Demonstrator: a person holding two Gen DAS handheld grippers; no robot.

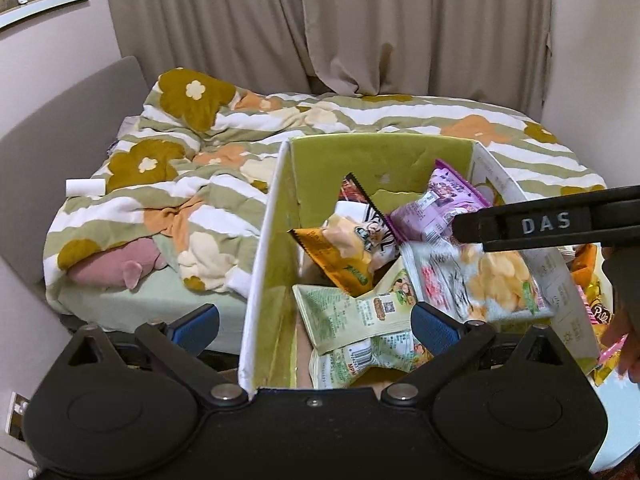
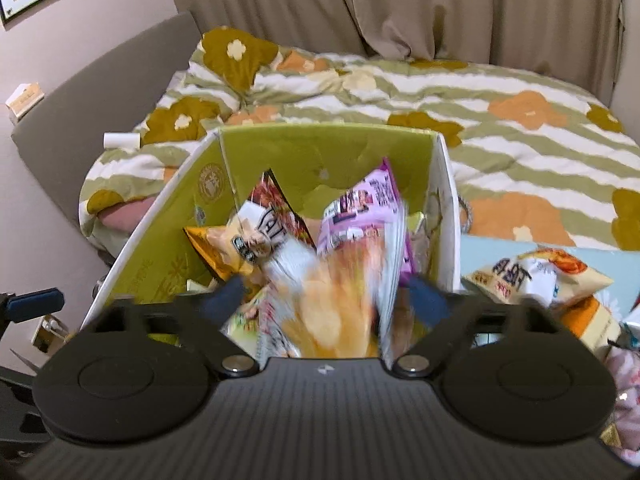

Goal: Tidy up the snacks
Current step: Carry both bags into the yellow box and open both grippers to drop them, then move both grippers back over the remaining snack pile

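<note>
The left gripper [image 1: 316,328] hung with its blue-padded fingers [image 1: 434,330] spread wide and nothing between them, straddling the near left wall of the green-lined box [image 1: 264,264]. Just beyond the right pad lay a pale green packet [image 1: 352,312], crumpled at the near end of the box. The right gripper [image 2: 324,296] was over the same box, its fingers released and standing well apart; a white-and-orange chip bag [image 2: 324,312] sat blurred in the gap between them, and whether either pad touched it could not be told. In the left wrist view that bag [image 1: 492,280] lay toward the box's right side, under the black arm of the right gripper [image 1: 548,224].

Farther in, an orange packet [image 1: 332,256] and a white packet with black lettering [image 1: 372,232] leaned against each other — behind them a dark red packet [image 1: 354,188] stood on edge. A purple packet [image 1: 440,204] rested to the right, near the far wall.

Outside the box, on the right, more snack bags [image 2: 536,276] were heaped on a pale blue surface [image 2: 488,248].

Beyond everything lay the bed with its flowered striped quilt [image 1: 208,160], a pink plush toy [image 1: 116,268] tucked at its near left edge, and beige curtains [image 1: 400,24] at the far wall.
</note>
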